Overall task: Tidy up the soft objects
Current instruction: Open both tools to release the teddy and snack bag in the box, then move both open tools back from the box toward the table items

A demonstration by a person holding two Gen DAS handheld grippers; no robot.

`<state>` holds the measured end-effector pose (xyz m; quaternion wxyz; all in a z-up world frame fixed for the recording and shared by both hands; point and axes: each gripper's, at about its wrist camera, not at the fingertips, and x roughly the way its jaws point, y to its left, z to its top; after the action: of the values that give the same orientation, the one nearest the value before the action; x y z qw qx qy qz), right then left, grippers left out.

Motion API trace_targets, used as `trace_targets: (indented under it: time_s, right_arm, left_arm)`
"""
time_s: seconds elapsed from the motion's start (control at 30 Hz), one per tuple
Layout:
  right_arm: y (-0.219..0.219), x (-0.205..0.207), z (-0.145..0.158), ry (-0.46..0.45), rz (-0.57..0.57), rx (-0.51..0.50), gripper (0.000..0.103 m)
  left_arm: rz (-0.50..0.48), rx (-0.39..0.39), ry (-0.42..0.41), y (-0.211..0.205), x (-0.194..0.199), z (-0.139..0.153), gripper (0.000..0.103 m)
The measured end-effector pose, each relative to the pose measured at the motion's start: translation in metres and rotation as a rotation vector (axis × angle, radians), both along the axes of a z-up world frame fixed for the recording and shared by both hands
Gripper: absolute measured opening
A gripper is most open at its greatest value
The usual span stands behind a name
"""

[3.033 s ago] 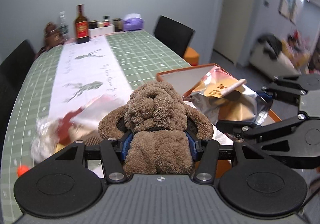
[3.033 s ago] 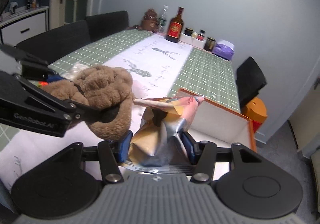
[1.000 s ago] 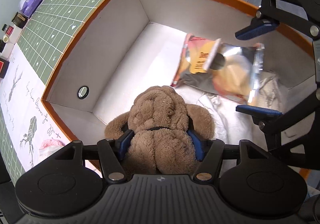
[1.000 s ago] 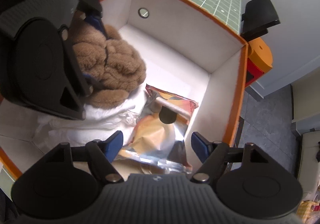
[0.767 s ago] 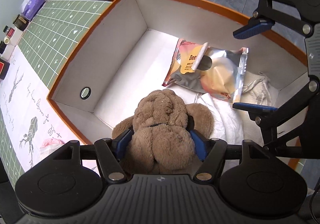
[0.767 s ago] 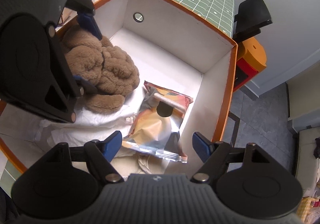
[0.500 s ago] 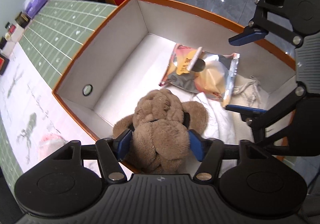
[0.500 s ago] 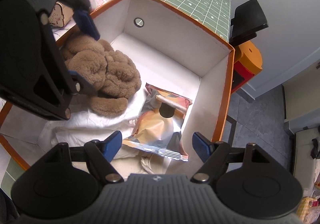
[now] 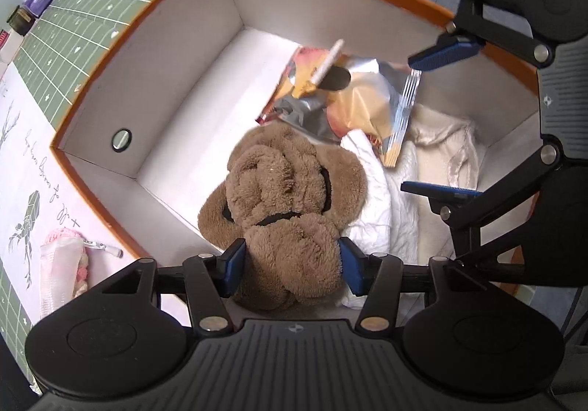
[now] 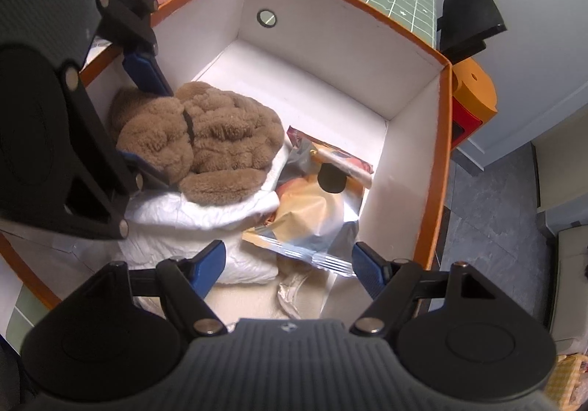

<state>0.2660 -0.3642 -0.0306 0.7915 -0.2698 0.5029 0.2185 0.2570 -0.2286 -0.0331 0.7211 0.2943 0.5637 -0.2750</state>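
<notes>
Brown plush bear (image 9: 290, 205), curly-furred with a thin black collar, has come down from above the counter three seconds ago into the orange-rimmed white box (image 9: 154, 80), where it lies on crumpled white cloth (image 9: 382, 205). The left gripper (image 9: 290, 260) has just been narrowing its jaws, and the blue pads press the bear's lower body. The right gripper (image 10: 286, 260), which clamped the shiny foil snack bag (image 10: 316, 212) three seconds ago, now stands with jaws wide apart, and the bag lies free below them against the box's wall beside the bear.
</notes>
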Motion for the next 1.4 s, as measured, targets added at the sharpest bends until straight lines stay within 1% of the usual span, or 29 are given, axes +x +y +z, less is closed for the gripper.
trace_targets:
  time_s: [0.1, 0.23, 0.37, 0.43, 0.57, 0.63, 0.77, 0.87, 1.0, 1.13, 1.2, 1.3, 1.4]
  right_arm:
    - [-0.005, -0.004, 0.012, -0.020, -0.013, 0.020, 0.075]
    - [-0.002, -0.013, 0.031, -0.059, -0.028, 0.034, 0.075]
    - [0.011, -0.025, 0.048, -0.118, -0.018, 0.052, 0.076]
    - [0.019, -0.032, 0.057, -0.152, -0.024, 0.075, 0.076]
    - [0.038, -0.052, 0.075, -0.226, -0.033, 0.155, 0.076]
    - [0.048, -0.063, 0.082, -0.259, -0.030, 0.212, 0.076]
    - [0.076, -0.087, 0.087, -0.309, -0.014, 0.324, 0.076]
    - [0.100, -0.107, 0.082, -0.345, 0.010, 0.391, 0.076]
    - [0.130, -0.130, 0.065, -0.369, 0.032, 0.479, 0.076]
    - [0.154, -0.147, 0.038, -0.387, -0.010, 0.565, 0.076]
    - [0.160, -0.148, 0.023, -0.375, -0.040, 0.592, 0.076]
    - [0.170, -0.148, 0.002, -0.367, -0.107, 0.605, 0.076]
    - [0.176, -0.147, -0.014, -0.345, -0.137, 0.596, 0.076]
  left_arm:
    - [0.012, -0.056, -0.020, 0.011, -0.001, 0.015, 0.069]
    - [0.022, -0.131, -0.053, 0.029, -0.013, 0.034, 0.070]
    - [0.054, -0.243, -0.108, 0.052, -0.031, 0.056, 0.069]
    - [0.091, -0.310, -0.138, 0.067, -0.041, 0.066, 0.069]
    - [0.174, -0.441, -0.225, 0.106, -0.066, 0.085, 0.069]
    - [0.219, -0.494, -0.286, 0.129, -0.079, 0.088, 0.069]
    - [0.348, -0.531, -0.421, 0.173, -0.104, 0.080, 0.069]
    - [0.455, -0.582, -0.479, 0.206, -0.125, 0.069, 0.069]
    - [0.603, -0.639, -0.514, 0.246, -0.150, 0.048, 0.069]
    - [0.752, -0.670, -0.525, 0.284, -0.173, 0.026, 0.069]
    - [0.829, -0.679, -0.554, 0.301, -0.186, 0.019, 0.069]
    - [0.906, -0.688, -0.592, 0.315, -0.195, 0.008, 0.069]
    - [0.928, -0.681, -0.595, 0.323, -0.195, 0.000, 0.069]
